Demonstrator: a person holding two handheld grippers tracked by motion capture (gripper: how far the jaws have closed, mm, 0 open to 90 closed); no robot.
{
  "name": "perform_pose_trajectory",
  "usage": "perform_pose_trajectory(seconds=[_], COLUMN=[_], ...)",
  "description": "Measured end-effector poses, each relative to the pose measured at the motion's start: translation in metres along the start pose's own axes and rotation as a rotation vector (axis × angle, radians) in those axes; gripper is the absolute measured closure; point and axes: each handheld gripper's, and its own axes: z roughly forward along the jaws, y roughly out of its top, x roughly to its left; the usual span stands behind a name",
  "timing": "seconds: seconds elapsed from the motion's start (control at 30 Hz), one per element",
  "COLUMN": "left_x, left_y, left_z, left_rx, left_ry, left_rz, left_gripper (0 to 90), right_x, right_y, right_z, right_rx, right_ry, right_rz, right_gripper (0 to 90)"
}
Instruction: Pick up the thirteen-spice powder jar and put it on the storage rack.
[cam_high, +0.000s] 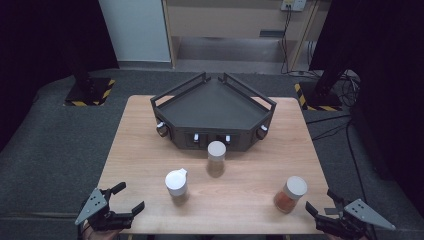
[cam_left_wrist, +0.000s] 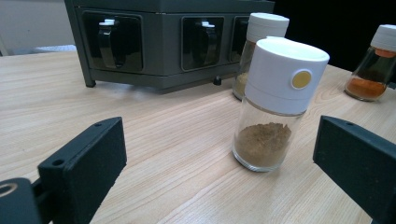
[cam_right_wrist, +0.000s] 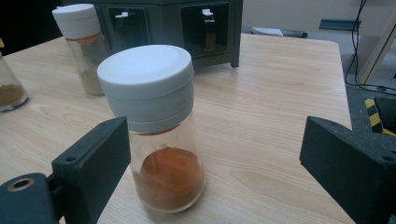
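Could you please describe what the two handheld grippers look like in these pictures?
Both are black two-jaw tools. The left gripper and the right gripper each carry a grey three-cornered plate with small holes on top. In the gripper views, the jaws are blocky matte-black slabs with flat inner faces and a small screw hole near the top of each.

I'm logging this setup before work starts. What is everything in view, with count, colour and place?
Wooden table: one, light wood, centre.
Dark grey angled metal rack: one, at the table's far middle, with knobs along its front.
Glass jar of brown powder with white flip-top lid: one, near left.
Glass jar of tan powder with white cap: one, centre, just before the rack.
Glass jar of orange powder with white cap: one, near right.
Left gripper: black, open, at the near left edge.
Right gripper: black, open, at the near right edge.
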Motion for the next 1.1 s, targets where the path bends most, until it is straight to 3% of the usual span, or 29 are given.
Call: perform_pose_trajectory(seconds=[0.7,0.93,1.1], left_x=[0.001,-0.003,-0.005], left_y=[0.002,0.014,0.032], left_z=[0.001,0.005,0.008], left_rx=[0.008,0.034,0.044], left_ry=[0.008,0.023,0.014], left_rz=[-0.034,-0.034,-0.011], left_gripper=[2.1,2.2,2.4], right_x=[0.001,0.001,0.001], right_y=[0.0,0.0,0.0], right_z=[-0.002,-0.002,-0.001], right_rx=[-0.011,-0.01,-0.01], right_ry=[0.006,0.003,0.004], right_rz=[-0.009,-0.005,-0.005], right_gripper=[8.5,8.5,8.6])
